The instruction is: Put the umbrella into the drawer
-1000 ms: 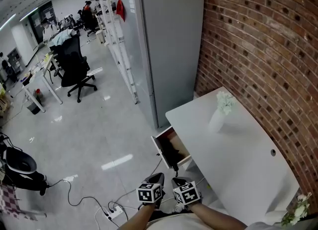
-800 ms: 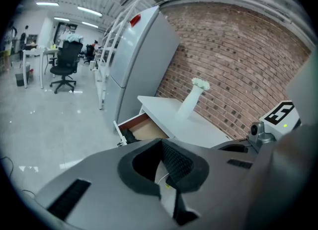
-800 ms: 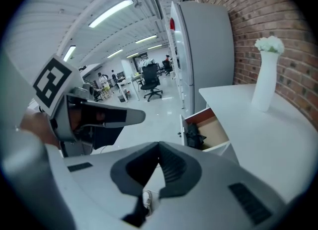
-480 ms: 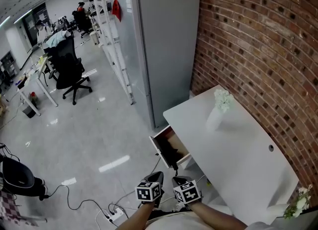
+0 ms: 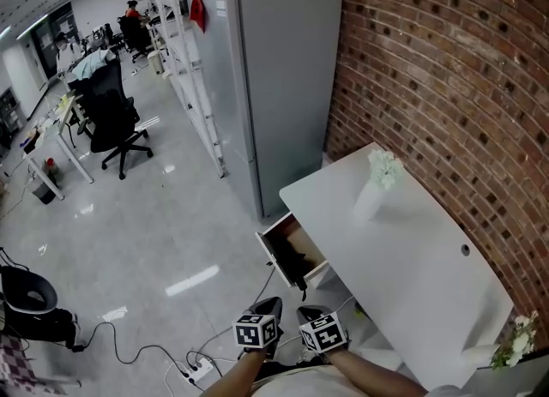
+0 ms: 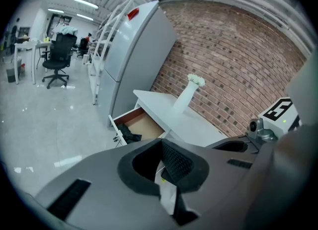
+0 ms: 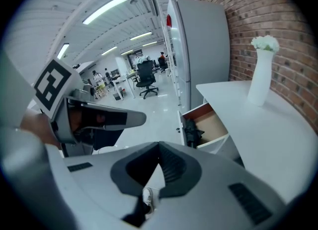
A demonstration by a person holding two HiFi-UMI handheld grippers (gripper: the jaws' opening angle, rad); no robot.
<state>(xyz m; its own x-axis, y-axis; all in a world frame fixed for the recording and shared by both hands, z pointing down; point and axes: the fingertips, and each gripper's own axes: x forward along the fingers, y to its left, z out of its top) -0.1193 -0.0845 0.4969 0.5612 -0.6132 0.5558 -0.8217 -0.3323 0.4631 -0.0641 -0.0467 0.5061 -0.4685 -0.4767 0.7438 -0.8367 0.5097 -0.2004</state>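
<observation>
A white desk [image 5: 403,258] has its drawer [image 5: 276,254] pulled open toward the floor. Inside it lies the folded black umbrella [image 5: 300,261], also seen in the left gripper view [image 6: 129,134] and the right gripper view [image 7: 193,132]. My left gripper [image 5: 271,306] and right gripper [image 5: 309,310] hang side by side at the bottom of the head view, short of the drawer and apart from it. Both are shut with nothing between the jaws. The left gripper [image 6: 161,167] and right gripper [image 7: 158,167] both look toward the drawer.
A white vase with flowers [image 5: 375,189] stands on the desk by the brick wall [image 5: 446,87]. A tall grey cabinet [image 5: 283,78] stands beyond the desk. Cables and a power strip [image 5: 193,369] lie on the floor at my feet. An office chair [image 5: 111,121] is far left.
Only the head view has shifted slightly. Both grippers stay where they were, shut, and the umbrella lies in the drawer as before.
</observation>
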